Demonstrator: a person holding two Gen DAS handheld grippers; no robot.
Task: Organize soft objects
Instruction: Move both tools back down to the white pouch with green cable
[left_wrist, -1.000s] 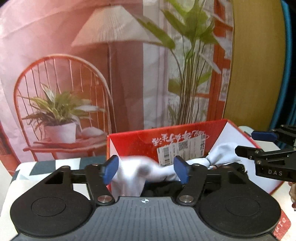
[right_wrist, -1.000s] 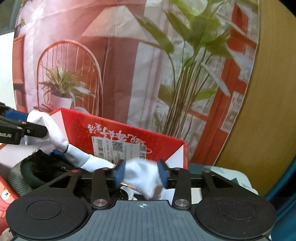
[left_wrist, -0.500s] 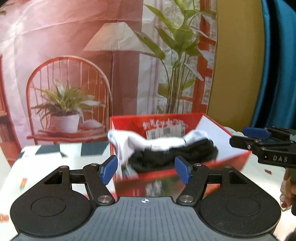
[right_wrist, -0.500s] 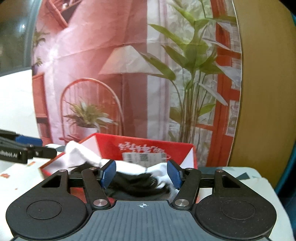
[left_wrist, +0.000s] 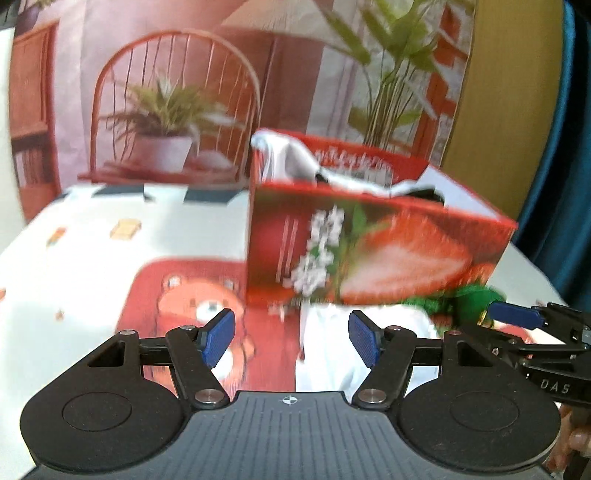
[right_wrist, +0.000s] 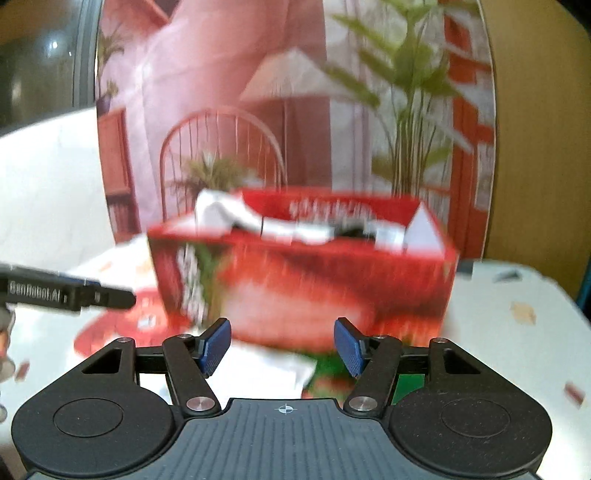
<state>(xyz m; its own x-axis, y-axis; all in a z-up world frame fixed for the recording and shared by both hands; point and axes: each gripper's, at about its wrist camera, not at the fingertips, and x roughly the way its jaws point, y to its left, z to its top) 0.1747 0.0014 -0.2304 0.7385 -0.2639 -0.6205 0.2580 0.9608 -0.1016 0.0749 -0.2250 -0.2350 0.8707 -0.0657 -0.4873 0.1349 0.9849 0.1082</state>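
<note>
My left gripper and right gripper hover with fingers apart, empty, the right having just widened. White and black socks fill the red box mid-worktop; a white cloth lies before it.

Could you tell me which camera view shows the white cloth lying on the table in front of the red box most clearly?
The left wrist view: the white cloth lies between the open left gripper fingers, its folds readable. In the right wrist view the cloth is a blurred patch below the red box.
</note>
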